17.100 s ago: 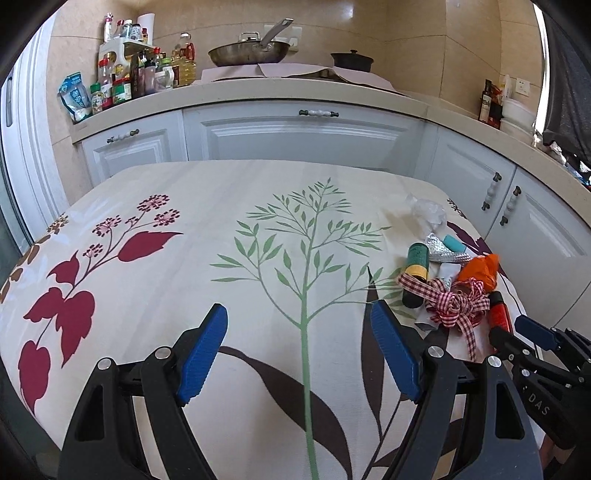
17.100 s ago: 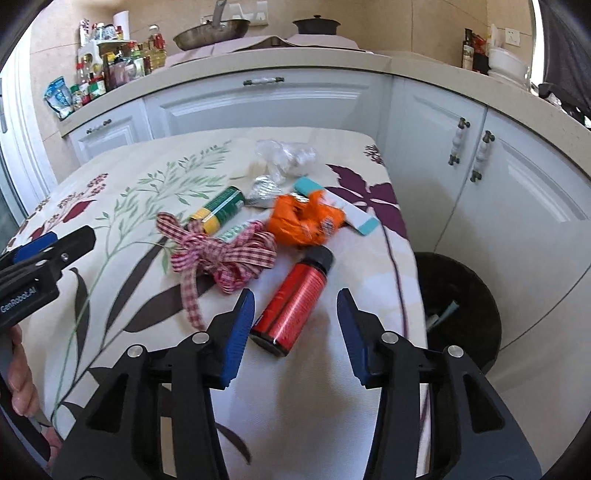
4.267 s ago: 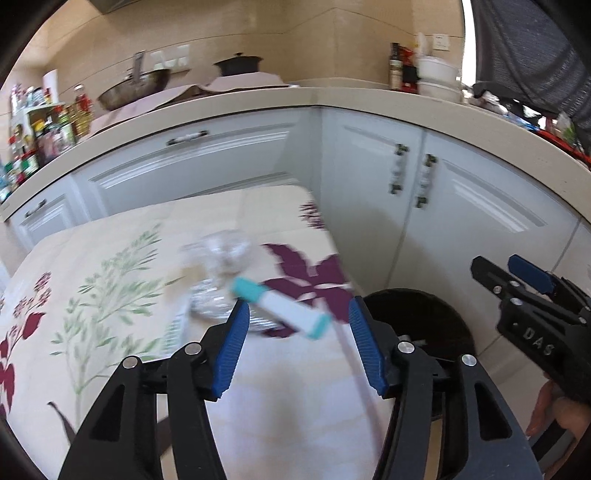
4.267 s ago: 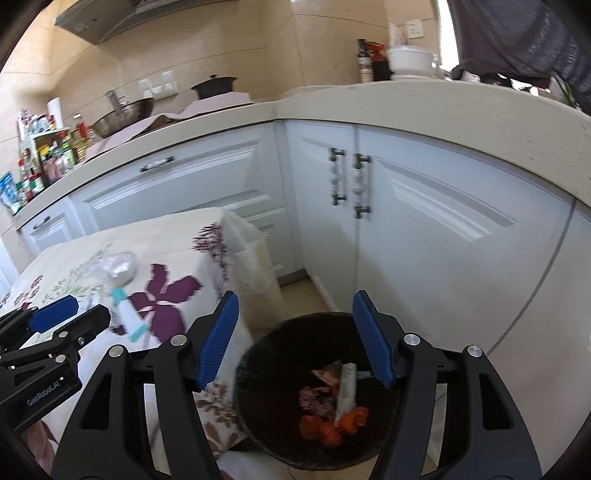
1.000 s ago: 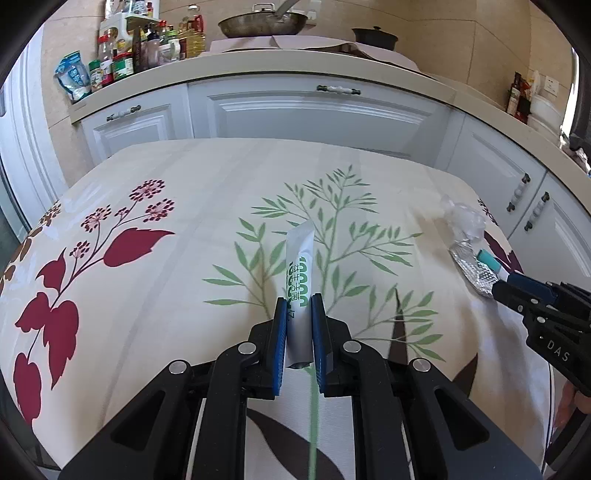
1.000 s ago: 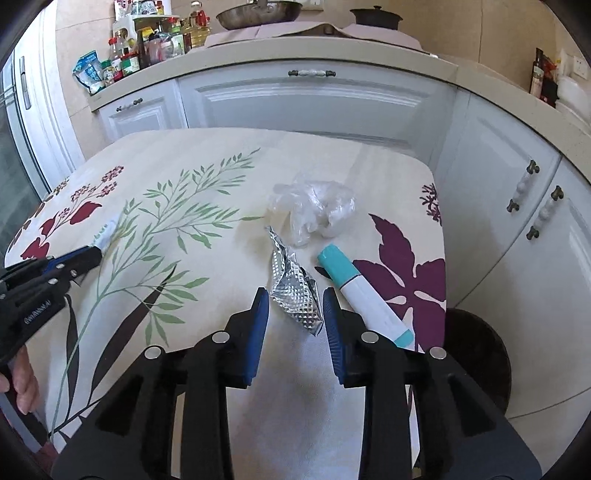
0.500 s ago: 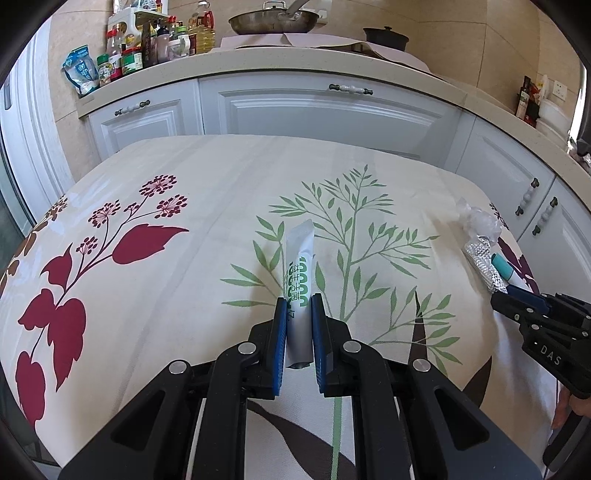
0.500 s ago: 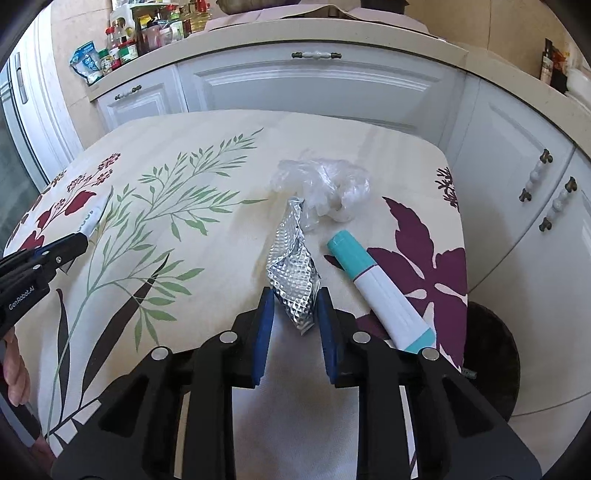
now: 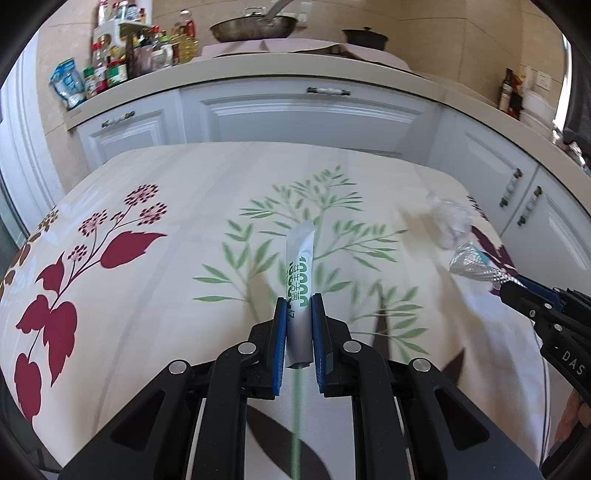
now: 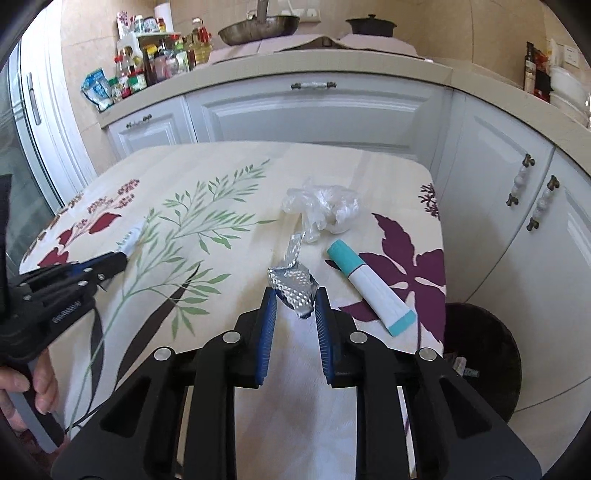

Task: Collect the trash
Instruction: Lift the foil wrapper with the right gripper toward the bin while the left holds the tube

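- Kitchen setting: a table under a cream tablecloth printed with green sprigs and red and purple leaves [image 10: 221, 166] stands before white cabinets [image 10: 314, 110] that carry a beige counter [image 10: 295, 62].
- Left gripper [image 9: 299, 306]: its blue pads are clamped on a slim white sachet with green lettering [image 9: 300, 266], which sticks out forward past the fingertips above the middle of the cloth; the right wrist view shows the same sachet [image 10: 130, 236] jutting from that gripper near the table's left edge.
- Right gripper [image 10: 294, 295]: its blue pads are pressed on the lower end of a crumpled silver embossed foil wrapper [image 10: 293, 284], the upper end of which rises toward the far edge.
- Just beyond the foil lies a crumpled clear plastic bag [image 10: 325, 206].
- Beside the foil, toward the right edge, a white tube with a teal cap [image 10: 369, 284] lies slanted on a purple leaf.
- Past the table's right edge, on the floor, stands a round black trash bin [image 10: 487, 350] with some litter inside.
- At the left border of the right wrist view a hand [image 10: 33, 384] grips the left tool's handle.
- On the counter: a rack of bottles and jars [image 10: 159, 62], a metal pan [image 10: 258, 27] and a dark lidded pot [image 10: 371, 26].
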Demonstrator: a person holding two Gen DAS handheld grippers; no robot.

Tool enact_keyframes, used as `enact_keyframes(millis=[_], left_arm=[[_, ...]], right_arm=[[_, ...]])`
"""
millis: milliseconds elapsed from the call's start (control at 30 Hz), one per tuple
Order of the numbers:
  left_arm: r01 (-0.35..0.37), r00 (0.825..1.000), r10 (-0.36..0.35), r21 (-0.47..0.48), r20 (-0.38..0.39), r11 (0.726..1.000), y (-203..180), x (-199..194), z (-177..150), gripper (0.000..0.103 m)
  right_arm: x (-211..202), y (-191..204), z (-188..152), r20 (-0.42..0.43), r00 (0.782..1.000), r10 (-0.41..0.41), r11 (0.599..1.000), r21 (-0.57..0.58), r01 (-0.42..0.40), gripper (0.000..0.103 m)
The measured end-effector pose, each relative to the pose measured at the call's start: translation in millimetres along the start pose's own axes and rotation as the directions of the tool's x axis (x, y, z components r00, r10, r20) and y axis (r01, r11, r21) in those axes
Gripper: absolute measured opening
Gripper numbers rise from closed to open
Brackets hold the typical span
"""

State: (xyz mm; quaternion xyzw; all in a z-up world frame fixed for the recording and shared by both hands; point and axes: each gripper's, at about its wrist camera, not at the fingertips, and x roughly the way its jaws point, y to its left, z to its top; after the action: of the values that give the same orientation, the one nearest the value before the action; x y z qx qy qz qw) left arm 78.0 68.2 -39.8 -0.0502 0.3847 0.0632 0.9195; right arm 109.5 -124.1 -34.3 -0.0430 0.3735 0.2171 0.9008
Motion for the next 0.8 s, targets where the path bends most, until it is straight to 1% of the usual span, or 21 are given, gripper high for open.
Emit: enact_keyframes(millis=[233,433,567,600,700,800], left_arm=[[0.025,1.0,-0.026,0.042,0.009,0.999,-23,-7,-3,0.014],[0.023,1.0,-0.024,0.05,0.01,0.998,-28,-9,-6,0.014],[0.017,1.0,-0.017,0.045,0.011,0.999,-26,-9,-6,0.014],[0.015,1.0,-0.015,0.044,0.011,0.999,-26,-8,-6,0.014],[0.011,1.0,-0.012,0.037,0.011,0.999,-22,-8,-6,0.014],[0.007,1.0,-0.008,0.029,0.012,1.0,-18,-8,-7,0.014]], right_arm=[[-18,-7,-6,0.028,1.0,0.003,1.0,0.025,-0.004,0.019],[-17,-10,-18,-0.004,1.0,0.015,0.999,0.038,-0.015,0.02],[-11,-12,-27,-0.037,0.999,0.006,0.999,0.05,-0.004,0.021],[-9,-12,-29,-0.041,0.999,0.006,0.998,0.057,-0.004,0.023],[-5,-13,-30,-0.05,0.999,0.008,0.998,0.067,-0.005,0.034],[-2,-11,-28,-0.056,0.998,0.004,0.999,0.055,-0.001,0.036]])
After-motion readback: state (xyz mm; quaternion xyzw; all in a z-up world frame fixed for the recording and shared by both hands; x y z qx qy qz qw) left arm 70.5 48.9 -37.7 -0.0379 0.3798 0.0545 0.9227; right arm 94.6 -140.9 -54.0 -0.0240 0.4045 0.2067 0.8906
